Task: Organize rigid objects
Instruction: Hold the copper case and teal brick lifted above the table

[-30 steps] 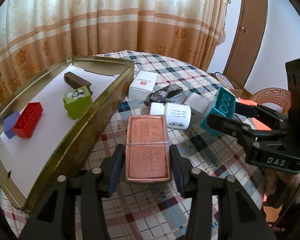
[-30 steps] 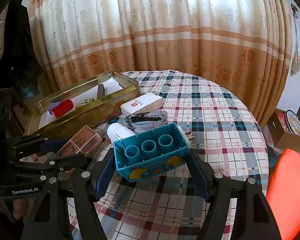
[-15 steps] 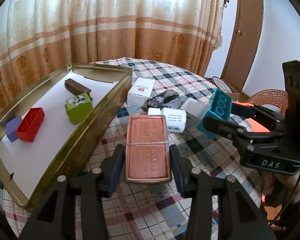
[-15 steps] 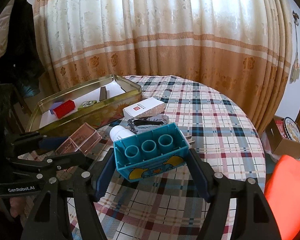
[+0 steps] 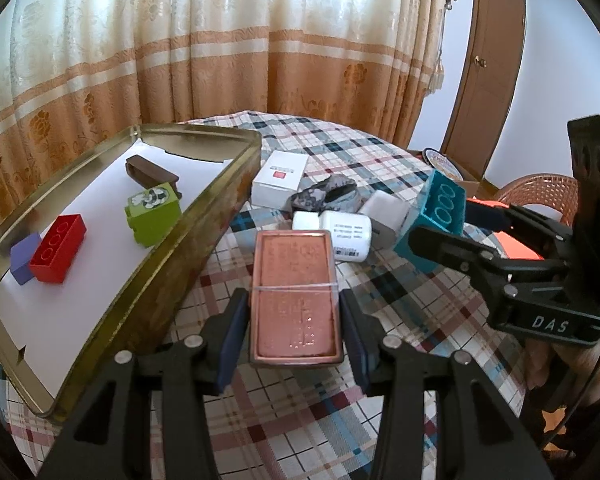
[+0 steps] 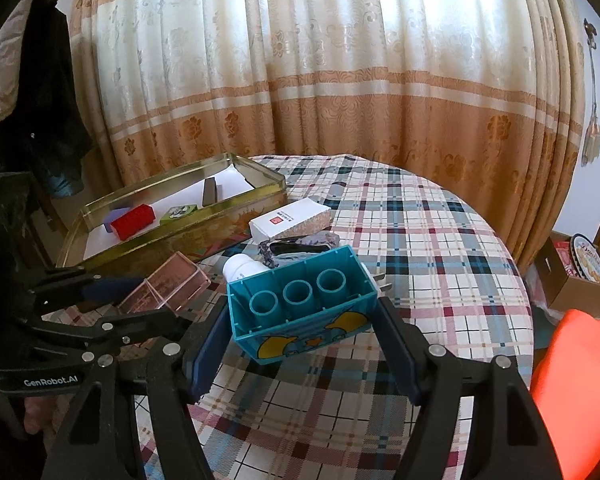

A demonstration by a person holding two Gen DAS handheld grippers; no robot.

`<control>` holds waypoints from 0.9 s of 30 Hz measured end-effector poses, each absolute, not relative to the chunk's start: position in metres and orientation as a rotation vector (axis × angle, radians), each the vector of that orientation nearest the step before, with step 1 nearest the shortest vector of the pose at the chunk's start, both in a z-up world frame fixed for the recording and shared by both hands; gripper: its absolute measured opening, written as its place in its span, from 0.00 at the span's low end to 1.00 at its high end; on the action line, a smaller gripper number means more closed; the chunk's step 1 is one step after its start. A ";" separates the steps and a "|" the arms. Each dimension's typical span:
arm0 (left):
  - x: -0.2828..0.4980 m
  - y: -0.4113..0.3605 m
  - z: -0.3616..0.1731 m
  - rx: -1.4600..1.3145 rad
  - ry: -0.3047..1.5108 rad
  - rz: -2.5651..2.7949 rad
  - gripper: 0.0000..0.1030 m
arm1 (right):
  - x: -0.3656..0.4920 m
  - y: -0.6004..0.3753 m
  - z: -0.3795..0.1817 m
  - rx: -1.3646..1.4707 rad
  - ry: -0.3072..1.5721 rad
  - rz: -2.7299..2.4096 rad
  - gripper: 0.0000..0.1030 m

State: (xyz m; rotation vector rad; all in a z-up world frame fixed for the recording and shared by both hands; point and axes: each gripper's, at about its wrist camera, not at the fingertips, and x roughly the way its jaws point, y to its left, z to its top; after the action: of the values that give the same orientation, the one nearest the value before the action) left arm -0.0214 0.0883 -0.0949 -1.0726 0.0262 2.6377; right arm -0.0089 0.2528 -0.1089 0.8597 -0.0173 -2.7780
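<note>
My left gripper [image 5: 294,320] is shut on a clear pink box [image 5: 294,292] with a rubber band, held above the plaid table beside the gold tin tray [image 5: 204,220]. The pink box also shows in the right wrist view [image 6: 168,284]. My right gripper [image 6: 300,332] is shut on a teal toy brick [image 6: 300,300], its hollow underside up; the brick shows at the right in the left wrist view [image 5: 440,212]. The tray holds a red brick [image 5: 58,248], a purple block [image 5: 22,258], a green block [image 5: 154,216] and a brown box [image 5: 150,172].
On the table behind the grippers lie a white carton [image 5: 280,178], a grey patterned pouch [image 5: 326,196], a white bottle [image 5: 336,232] and a white plug adapter [image 5: 384,218]. A curtain hangs behind. A wicker chair [image 5: 540,196] and an orange thing [image 6: 576,384] stand at the right.
Both grippers have risen and drawn back a little from the table with their loads held. The things on the table and in the tray have not moved.
</note>
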 end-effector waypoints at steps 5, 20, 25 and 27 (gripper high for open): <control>-0.022 0.089 -0.096 -1.077 0.028 2.631 0.43 | -0.009 0.254 -0.109 0.859 -0.024 -2.769 0.70; -0.022 0.089 -0.096 -1.075 0.021 2.624 0.43 | -0.009 0.255 -0.110 0.859 -0.048 -2.765 0.70; -0.021 0.089 -0.095 -1.062 0.016 2.629 0.43 | -0.010 0.255 -0.109 0.859 -0.047 -2.766 0.70; -0.019 0.088 -0.093 -1.045 0.011 2.631 0.43 | -0.010 0.255 -0.109 0.858 -0.047 -2.764 0.70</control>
State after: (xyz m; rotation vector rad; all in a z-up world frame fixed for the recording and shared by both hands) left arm -0.0193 0.0875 -0.0932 -1.0451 0.0114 2.6312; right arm -0.0095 0.2550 -0.1094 0.8577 -0.0466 -2.7640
